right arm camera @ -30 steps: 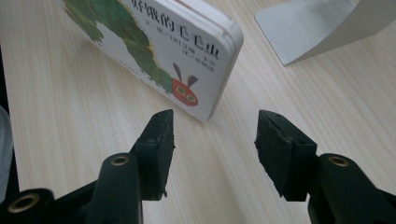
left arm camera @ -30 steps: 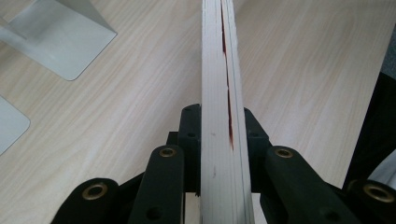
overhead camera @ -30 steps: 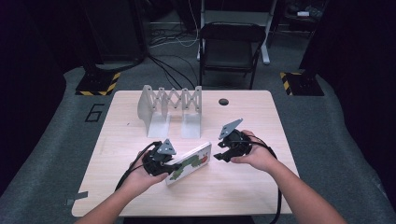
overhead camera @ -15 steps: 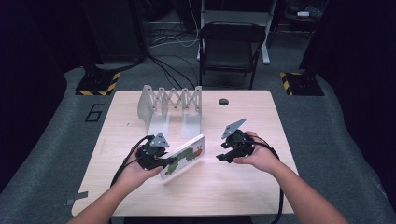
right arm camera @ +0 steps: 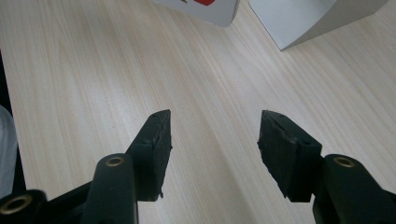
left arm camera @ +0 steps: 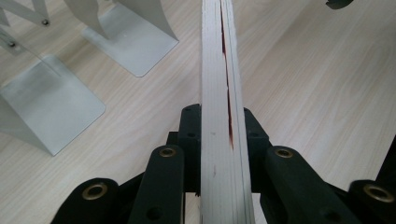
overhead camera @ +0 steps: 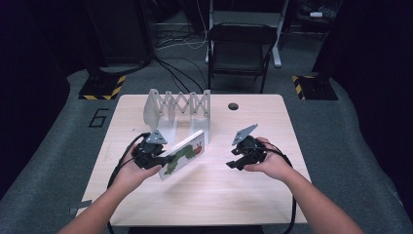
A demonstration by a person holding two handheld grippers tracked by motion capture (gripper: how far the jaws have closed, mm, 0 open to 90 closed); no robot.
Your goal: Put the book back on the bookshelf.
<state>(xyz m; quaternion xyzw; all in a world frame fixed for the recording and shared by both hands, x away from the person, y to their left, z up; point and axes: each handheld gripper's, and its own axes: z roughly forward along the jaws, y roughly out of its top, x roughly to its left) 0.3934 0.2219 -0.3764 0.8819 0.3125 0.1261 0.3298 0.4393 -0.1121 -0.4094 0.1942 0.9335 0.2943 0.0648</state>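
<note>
A white board book [overhead camera: 186, 152] with a green and red picture on its cover is held on edge above the wooden table [overhead camera: 219, 195]. My left gripper [overhead camera: 165, 160] is shut on its near end. In the left gripper view the book's page edges [left arm camera: 219, 70] run straight up between the jaws of the left gripper [left arm camera: 218, 135]. My right gripper [overhead camera: 233, 161] hovers to the right of the book, open, with nothing between its jaws. The right gripper view has that gripper [right arm camera: 215, 135] over bare table, with a corner of the book [right arm camera: 212, 10] at the top edge.
A white expanding book rack [overhead camera: 178, 105] stands at the back of the table, just beyond the book; its flat base plates [left arm camera: 51, 109] lie left of the book. A small black round spot [overhead camera: 233, 106] sits at the back right. A black chair [overhead camera: 241, 48] stands behind the table.
My left hand has lifted the book off the table and carried it a little left and toward the rack, tipping it more upright. The right gripper has stayed in place.
</note>
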